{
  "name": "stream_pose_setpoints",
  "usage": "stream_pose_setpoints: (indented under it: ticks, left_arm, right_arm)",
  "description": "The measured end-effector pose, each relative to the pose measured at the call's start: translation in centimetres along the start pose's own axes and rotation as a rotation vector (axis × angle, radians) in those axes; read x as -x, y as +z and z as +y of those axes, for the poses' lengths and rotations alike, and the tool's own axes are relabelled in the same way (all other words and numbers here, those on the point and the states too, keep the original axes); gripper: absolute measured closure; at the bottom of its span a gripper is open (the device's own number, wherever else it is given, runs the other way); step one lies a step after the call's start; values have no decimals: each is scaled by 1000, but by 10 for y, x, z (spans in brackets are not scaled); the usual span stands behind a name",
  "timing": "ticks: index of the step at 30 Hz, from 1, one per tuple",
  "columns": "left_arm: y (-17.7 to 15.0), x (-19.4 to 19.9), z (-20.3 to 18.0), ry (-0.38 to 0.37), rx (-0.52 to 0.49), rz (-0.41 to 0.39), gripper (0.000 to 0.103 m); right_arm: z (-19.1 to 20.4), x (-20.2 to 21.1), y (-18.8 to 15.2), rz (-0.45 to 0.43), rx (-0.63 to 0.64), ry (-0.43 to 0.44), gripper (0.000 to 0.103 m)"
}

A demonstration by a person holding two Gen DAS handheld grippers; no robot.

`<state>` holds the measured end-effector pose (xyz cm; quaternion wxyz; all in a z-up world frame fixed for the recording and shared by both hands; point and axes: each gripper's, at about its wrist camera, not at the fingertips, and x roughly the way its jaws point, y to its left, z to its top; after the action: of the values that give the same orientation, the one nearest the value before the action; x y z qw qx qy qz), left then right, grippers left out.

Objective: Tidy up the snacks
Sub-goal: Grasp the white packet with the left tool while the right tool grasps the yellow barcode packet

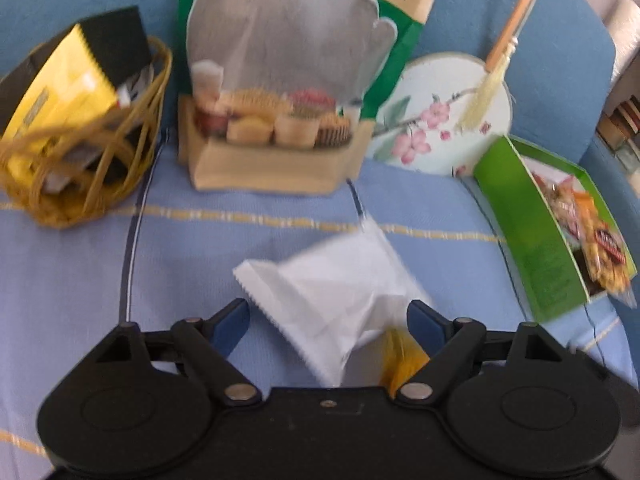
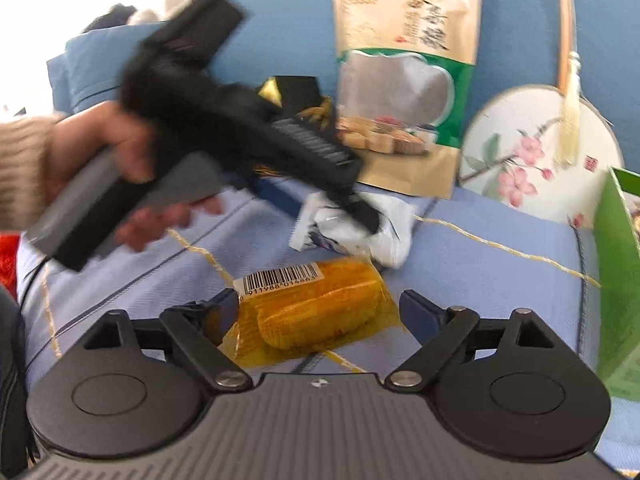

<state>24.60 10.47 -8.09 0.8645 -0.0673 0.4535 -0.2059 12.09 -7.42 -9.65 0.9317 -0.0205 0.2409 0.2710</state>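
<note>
A white snack packet lies on the blue cloth between the wide-open fingers of my left gripper; the fingers do not close on it. In the right wrist view the same packet lies under the left gripper's tips. An orange corn packet with a barcode lies between the open fingers of my right gripper; its yellow edge shows in the left wrist view. A woven basket at the left holds a yellow and black box.
A tall green and tan pastry bag leans against the blue backrest, also in the right wrist view. A round flowered fan with a tassel stands to its right. A green snack box stands at the right edge.
</note>
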Motion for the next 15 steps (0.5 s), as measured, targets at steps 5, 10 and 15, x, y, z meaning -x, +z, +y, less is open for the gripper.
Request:
stream_pose_setpoints:
  ticks: [5, 10, 15]
  left_arm:
    - [-6, 13, -8, -22, -15, -32, 0]
    - [12, 24, -22, 23, -61, -146, 0]
    - [22, 8, -40, 107, -105, -138, 0]
  right_arm:
    - [-14, 9, -3, 48, -77, -142, 0]
    - [-2, 13, 7, -4, -123, -147, 0]
    - [-3, -16, 2, 36, -181, -164, 0]
